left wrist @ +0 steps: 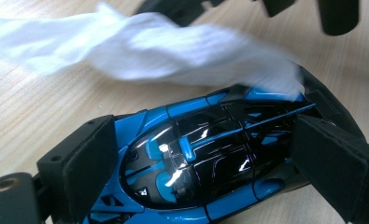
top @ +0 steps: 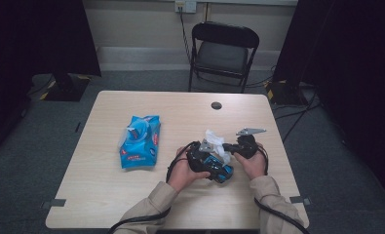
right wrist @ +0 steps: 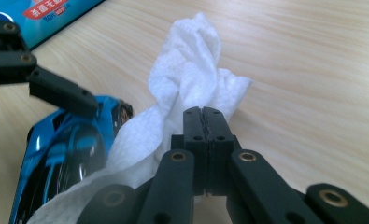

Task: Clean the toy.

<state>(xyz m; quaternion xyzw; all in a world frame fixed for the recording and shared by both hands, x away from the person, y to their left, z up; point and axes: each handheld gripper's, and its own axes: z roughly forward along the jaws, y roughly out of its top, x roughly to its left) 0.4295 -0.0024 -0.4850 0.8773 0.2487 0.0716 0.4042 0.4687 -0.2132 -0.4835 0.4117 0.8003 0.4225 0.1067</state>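
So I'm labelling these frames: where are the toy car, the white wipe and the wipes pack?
toy car point(left wrist: 196, 158): left gripper view, its glossy roof.
white wipe point(right wrist: 191, 79): right gripper view, its bunched upper part.
wipes pack point(top: 140, 142): high view, middle of its blue top.

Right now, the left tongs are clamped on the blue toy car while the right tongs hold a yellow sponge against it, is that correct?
Not quite: the right tongs are shut on a white wipe, not a yellow sponge, as the right gripper view shows. The rest stands: the left tongs clamp the blue toy car, with the wipe lying against it.
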